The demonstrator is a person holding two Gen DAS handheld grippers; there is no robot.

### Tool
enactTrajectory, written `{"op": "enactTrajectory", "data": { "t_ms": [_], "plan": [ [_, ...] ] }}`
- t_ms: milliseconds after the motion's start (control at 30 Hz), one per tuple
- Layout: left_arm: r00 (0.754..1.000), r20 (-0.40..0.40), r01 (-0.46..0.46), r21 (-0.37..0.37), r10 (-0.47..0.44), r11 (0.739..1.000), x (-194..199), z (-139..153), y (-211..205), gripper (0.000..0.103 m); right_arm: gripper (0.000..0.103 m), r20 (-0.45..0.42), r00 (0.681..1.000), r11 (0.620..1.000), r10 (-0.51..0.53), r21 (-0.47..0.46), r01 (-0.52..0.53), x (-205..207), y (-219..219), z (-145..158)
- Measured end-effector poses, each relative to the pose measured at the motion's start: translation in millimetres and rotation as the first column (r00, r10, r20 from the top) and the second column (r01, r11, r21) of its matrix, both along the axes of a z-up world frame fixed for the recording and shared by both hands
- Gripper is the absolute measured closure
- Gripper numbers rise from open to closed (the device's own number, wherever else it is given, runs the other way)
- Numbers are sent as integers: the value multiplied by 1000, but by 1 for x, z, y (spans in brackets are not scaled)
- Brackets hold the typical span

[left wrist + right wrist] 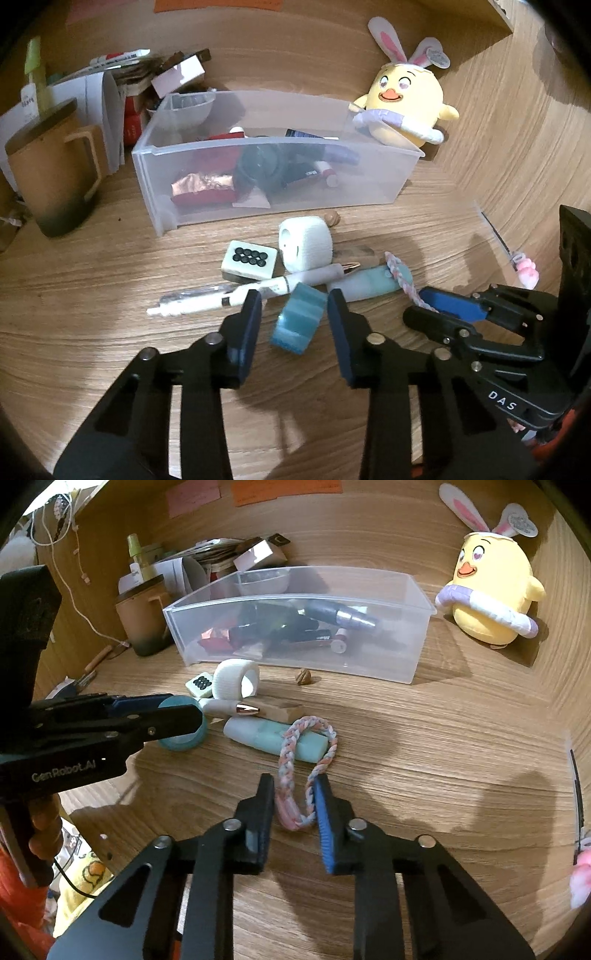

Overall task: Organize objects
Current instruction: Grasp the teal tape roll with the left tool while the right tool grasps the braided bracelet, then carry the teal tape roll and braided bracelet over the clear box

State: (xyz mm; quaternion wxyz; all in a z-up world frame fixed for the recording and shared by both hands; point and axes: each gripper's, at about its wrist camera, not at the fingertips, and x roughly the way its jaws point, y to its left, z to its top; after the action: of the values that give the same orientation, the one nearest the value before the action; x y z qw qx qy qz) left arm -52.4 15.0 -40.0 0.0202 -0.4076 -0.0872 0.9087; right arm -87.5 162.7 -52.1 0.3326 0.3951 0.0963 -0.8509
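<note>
Bin (388,664) well ahead of both claws, half full. Teal tape roll (297,321) between left claw (293,306) fingers, half open, not yet pinched; light, stiff, probably best squeezed across its rim. Braided loop (306,768) inside right claw (293,794), narrowly open, maybe touching; soft, floppy.
</note>
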Motion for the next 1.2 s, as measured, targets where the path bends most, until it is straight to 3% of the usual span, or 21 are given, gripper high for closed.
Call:
{"op": "enactTrajectory", "data": {
  "t_ms": [133,200,700,1200],
  "plan": [
    [1000,-12,10,-15,-10,1000,3,0,5,75,90,-16,1000,1000,-14,-1,14,0,4,3],
    [1000,-16,18,-16,-18,1000,4,2,6,85,90,-30,999,1000,-27,-8,27,0,8,7],
    [997,-82,-10,18,12,1000,11,27,-4,85,91,-122,988,994,-96,-71,88,-11,25,46],
    [980,-182,-74,13,75,997,4,64,-22,85,91,-174,980,987,-97,-141,73,-24,8,74]
  ]
}}
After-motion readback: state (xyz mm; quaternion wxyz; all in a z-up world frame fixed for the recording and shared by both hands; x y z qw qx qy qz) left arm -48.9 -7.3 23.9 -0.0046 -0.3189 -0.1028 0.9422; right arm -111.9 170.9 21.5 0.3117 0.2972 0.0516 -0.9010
